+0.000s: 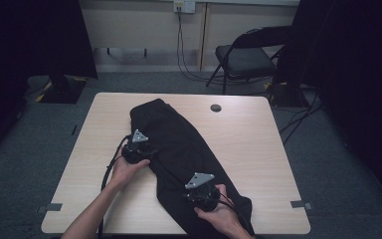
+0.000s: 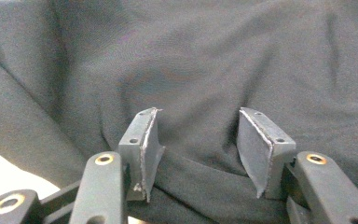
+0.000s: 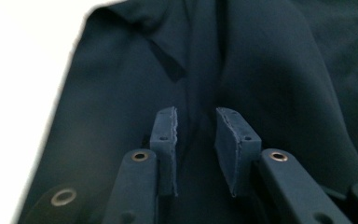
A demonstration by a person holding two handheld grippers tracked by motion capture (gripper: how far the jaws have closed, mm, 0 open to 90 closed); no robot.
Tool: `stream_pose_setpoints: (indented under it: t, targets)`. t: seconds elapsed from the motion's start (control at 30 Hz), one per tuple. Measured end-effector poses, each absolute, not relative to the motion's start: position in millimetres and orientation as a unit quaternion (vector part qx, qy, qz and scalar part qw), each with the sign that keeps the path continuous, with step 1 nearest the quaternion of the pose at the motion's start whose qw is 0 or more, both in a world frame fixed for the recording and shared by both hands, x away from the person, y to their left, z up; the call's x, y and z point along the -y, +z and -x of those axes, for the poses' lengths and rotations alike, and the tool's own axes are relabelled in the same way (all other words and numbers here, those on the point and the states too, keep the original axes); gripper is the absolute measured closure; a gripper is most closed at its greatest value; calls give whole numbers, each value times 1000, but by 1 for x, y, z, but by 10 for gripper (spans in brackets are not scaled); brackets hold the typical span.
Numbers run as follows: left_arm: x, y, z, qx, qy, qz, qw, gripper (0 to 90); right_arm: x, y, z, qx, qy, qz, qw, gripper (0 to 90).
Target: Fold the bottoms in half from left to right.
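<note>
A black garment [image 1: 179, 144], like a pair of trousers, lies diagonally across the light wooden table [image 1: 248, 144]. My left gripper [image 1: 148, 153] rests at the garment's left edge near its middle. In the left gripper view its jaws [image 2: 198, 126] stand well apart over the dark cloth [image 2: 191, 60], with a soft fold running between the pads. My right gripper [image 1: 193, 189] sits on the garment's near end by the table's front edge. In the right gripper view it [image 3: 196, 121] is open with a narrower gap, low over the wrinkled cloth [image 3: 261, 70], and nothing is pinched.
A small dark round cap [image 1: 216, 107] sits in the tabletop beyond the garment. A black folding chair [image 1: 243, 55] and cables stand on the grey carpet behind the table. Black curtains hang at both sides. Bare tabletop [image 3: 23, 56] lies beside the cloth.
</note>
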State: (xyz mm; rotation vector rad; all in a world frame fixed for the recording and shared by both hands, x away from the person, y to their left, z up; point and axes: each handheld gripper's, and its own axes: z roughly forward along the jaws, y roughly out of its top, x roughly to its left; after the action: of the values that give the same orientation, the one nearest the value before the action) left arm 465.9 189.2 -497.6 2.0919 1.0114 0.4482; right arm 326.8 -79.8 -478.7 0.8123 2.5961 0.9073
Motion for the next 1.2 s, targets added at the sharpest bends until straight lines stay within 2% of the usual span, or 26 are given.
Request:
stream_pose_setpoints:
  t: [0.13,0.33,0.47,0.5,0.53,0.6,0.7,0.87,0.9,0.93,0.97,1.0,1.03,1.1,1.2]
  targets:
    - [-189,-498,-466,-396,175,-818,379,489,91,-479,-330,-888,324,-296,137,638]
    - [-190,-498,-466,-394,175,-819,379,489,100,-481,-333,-886,322,-305,135,692]
    - [-190,-498,-466,-394,175,-819,380,489,102,-482,-336,-891,317,-293,142,764]
    - [-190,-498,-466,-394,175,-819,379,489,101,-481,-336,-891,315,-296,142,868]
    - [-190,-498,-466,-394,175,-819,379,489,99,-480,-335,-894,311,-290,142,898]
    - [-190,-498,-466,-395,174,-817,382,489,99,-472,-332,-888,333,-289,128,900]
    - [-191,-498,-466,-397,168,-817,384,485,100,-442,-324,-867,396,-286,92,900]
    - [-192,-497,-464,-397,159,-818,385,475,101,-412,-322,-808,500,-311,-3,900]
    - [-192,-497,-463,-397,158,-818,385,473,100,-413,-323,-800,508,-320,-18,879]
    - [-193,-496,-463,-398,157,-819,382,473,97,-415,-322,-807,497,-319,-14,825]
    - [-195,-495,-462,-401,159,-818,380,475,93,-418,-322,-829,471,-301,-9,726]
    - [-195,-494,-462,-403,157,-816,384,479,90,-422,-321,-848,439,-296,-10,689]
    - [-196,-492,-461,-405,154,-813,389,479,91,-424,-319,-852,427,-301,21,675]
    - [-196,-488,-460,-400,158,-811,396,488,100,-424,-323,-847,438,-301,33,672]
    - [-194,-488,-461,-402,156,-811,396,494,115,-424,-347,-830,444,-327,82,641]
